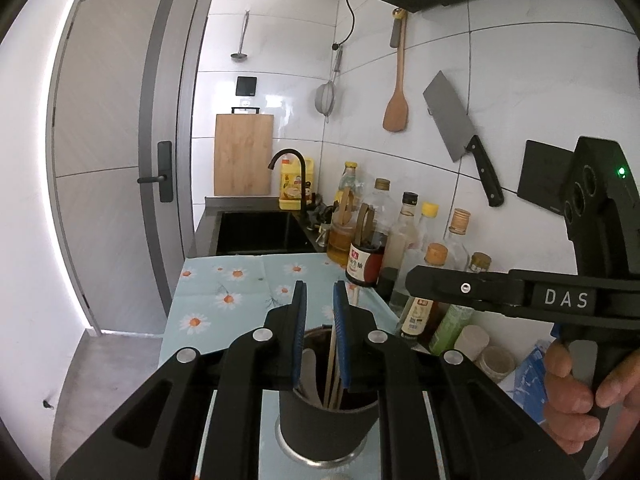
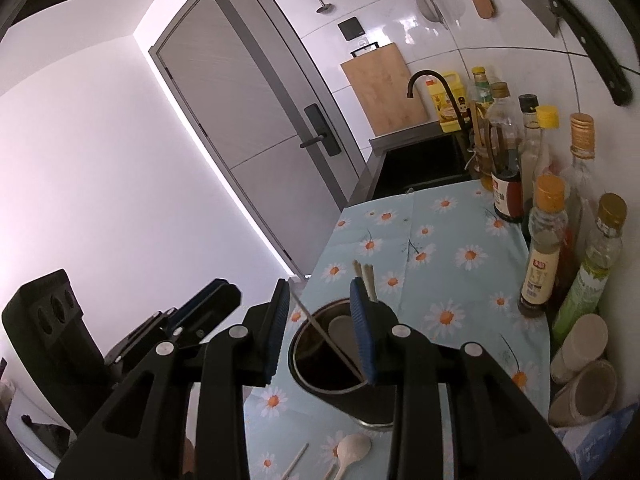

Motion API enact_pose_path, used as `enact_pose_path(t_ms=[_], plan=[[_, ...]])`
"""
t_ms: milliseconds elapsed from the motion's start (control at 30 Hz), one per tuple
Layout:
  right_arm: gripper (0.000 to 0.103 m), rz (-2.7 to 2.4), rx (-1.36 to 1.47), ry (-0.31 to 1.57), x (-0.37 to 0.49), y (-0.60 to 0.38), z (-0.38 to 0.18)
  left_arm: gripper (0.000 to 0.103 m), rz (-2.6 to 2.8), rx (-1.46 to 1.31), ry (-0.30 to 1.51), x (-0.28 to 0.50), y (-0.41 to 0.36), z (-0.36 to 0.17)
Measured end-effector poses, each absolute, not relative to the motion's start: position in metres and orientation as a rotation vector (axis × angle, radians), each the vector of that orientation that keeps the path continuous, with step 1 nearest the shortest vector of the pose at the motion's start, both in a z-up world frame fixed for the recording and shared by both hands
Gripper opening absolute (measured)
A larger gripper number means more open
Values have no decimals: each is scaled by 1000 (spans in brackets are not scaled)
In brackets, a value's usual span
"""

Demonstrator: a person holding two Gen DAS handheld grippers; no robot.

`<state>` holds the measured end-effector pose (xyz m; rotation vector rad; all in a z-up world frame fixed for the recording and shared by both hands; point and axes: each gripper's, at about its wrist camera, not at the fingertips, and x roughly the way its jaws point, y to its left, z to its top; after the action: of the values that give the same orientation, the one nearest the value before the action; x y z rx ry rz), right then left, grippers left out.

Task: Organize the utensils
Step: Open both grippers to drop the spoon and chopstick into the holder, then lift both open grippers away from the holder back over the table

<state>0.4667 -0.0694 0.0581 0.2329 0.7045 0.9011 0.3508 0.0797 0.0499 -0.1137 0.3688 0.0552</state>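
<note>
A black utensil cup point(image 1: 320, 424) stands on the daisy-print cloth point(image 1: 224, 300) and holds wooden chopsticks point(image 1: 331, 360) and a pale spoon point(image 1: 310, 368). My left gripper point(image 1: 320, 292) hovers just above the cup, its blue pads a little apart with nothing between them. In the right wrist view the same cup point(image 2: 304, 364) sits under my right gripper point(image 2: 320, 312), which is open and empty. Chopstick tops point(image 2: 366, 276) stick up behind its right finger, and one thin stick point(image 2: 328, 340) leans across the cup mouth. A loose spoon point(image 2: 352, 452) and a stick point(image 2: 296, 460) lie on the cloth near me.
Several sauce and oil bottles point(image 2: 544, 248) line the wall on the right, with jars point(image 2: 580, 344) nearer. A black sink point(image 1: 260, 232) and faucet lie beyond the cloth, and a cutting board point(image 1: 243, 156) leans behind. A cleaver point(image 1: 460, 128) and wooden spatula point(image 1: 396, 104) hang on the tiles.
</note>
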Motion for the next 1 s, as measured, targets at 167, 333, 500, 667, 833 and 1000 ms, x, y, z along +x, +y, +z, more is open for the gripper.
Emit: enact_pose_path(t_ms=[167, 333, 500, 667, 833, 1000], plan=[[33, 918, 264, 737, 458, -85, 56, 13, 70, -106, 398, 334, 74, 51], [33, 934, 289, 755, 447, -103, 54, 13, 64, -125, 459, 320, 69, 49], [33, 977, 318, 797, 432, -118, 45, 18, 47, -154, 542, 308, 65, 37], [33, 1000, 295, 848, 416, -124, 25, 24, 64, -167, 620, 293, 61, 19], [41, 1000, 270, 922, 401, -127, -4, 24, 100, -192, 705, 279, 62, -7], [41, 1001, 260, 1004, 388, -125, -38, 25, 119, -208, 798, 268, 63, -32]])
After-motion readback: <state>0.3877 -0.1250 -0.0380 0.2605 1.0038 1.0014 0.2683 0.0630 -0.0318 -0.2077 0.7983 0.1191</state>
